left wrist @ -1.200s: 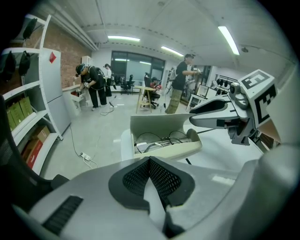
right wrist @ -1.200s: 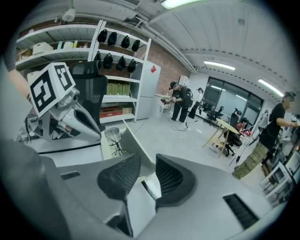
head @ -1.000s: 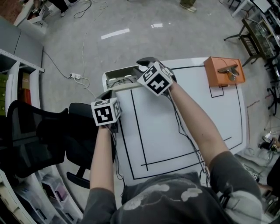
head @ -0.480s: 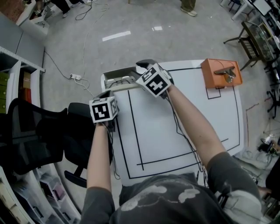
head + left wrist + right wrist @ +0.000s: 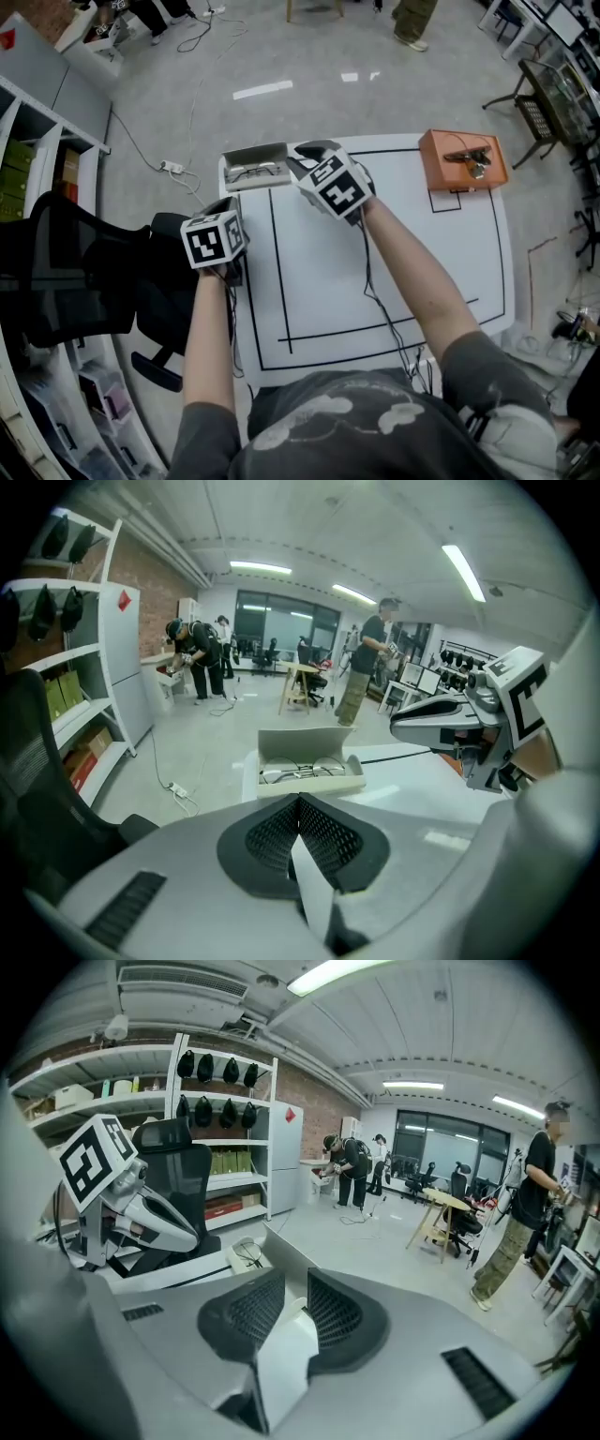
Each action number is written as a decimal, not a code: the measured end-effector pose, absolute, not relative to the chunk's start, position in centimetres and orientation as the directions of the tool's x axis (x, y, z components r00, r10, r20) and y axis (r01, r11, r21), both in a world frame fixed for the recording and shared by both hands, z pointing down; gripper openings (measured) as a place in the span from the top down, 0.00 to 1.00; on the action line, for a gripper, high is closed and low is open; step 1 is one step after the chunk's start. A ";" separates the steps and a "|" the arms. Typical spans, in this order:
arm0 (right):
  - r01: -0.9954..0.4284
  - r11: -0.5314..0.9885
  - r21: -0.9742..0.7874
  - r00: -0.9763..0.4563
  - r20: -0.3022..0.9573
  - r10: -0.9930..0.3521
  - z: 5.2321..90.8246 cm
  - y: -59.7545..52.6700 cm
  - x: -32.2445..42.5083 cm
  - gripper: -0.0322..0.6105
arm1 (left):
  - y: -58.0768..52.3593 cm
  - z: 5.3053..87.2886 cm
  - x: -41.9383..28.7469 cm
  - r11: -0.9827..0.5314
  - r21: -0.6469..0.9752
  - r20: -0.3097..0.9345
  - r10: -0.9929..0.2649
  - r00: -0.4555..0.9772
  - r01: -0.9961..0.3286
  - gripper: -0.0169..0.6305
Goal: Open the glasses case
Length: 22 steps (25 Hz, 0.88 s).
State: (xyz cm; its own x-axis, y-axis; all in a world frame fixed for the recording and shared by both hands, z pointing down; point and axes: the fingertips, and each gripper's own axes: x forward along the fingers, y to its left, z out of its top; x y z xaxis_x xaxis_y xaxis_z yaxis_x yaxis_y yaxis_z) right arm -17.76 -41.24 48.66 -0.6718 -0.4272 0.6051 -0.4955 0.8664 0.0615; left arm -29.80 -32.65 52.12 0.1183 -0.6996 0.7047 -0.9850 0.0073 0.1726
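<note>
The open glasses case (image 5: 255, 165) sits ahead of the left tongs (image 5: 298, 805), which are pinched together and empty. The right tongs (image 5: 296, 1288), beside the case, have just been closing: small gap, nothing inside.

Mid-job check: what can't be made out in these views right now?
Head view: the marker cube hides the jaws of the right gripper; in its own view they stand apart, nothing between them, and have just been closing.
Head view: the metal object on the orange box is too small to identify.
Right gripper view: its jaws cover most of the glasses case.
</note>
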 end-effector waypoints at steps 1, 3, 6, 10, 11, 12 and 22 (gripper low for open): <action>-0.498 0.865 0.068 -0.673 0.599 -0.435 48.2 -40.9 -17.3 0.84 | -32.1 51.5 -29.5 0.012 0.173 0.697 -0.708 0.114 -0.985 0.97; -0.504 0.860 0.084 -0.674 0.584 -0.452 47.3 -40.2 -16.5 0.89 | -30.9 50.3 -28.9 0.023 0.175 0.680 -0.726 0.104 -0.984 0.97; -0.491 0.864 0.109 -0.686 0.562 -0.461 46.1 -38.7 -15.3 0.95 | -29.0 48.6 -28.0 0.045 0.174 0.654 -0.753 0.081 -0.984 0.97; -0.459 0.882 0.108 -0.709 0.553 -0.437 45.1 -36.2 -13.8 0.95 | -26.1 46.4 -26.5 0.082 0.169 0.610 -0.792 0.039 -0.982 0.97; -0.454 0.885 0.104 -0.713 0.553 -0.431 45.1 -35.5 -13.5 0.95 | -25.4 46.0 -26.1 0.088 0.170 0.598 -0.801 0.032 -0.982 0.97; -0.448 0.888 0.103 -0.717 0.553 -0.426 45.0 -34.7 -13.3 0.95 | -24.6 45.6 -25.7 0.091 0.171 0.588 -0.809 0.027 -0.981 0.97; -0.398 0.910 0.116 -0.765 0.505 -0.399 43.0 -28.8 -12.5 0.95 | -19.4 43.9 -22.9 0.123 0.218 0.516 -0.857 0.007 -0.968 0.97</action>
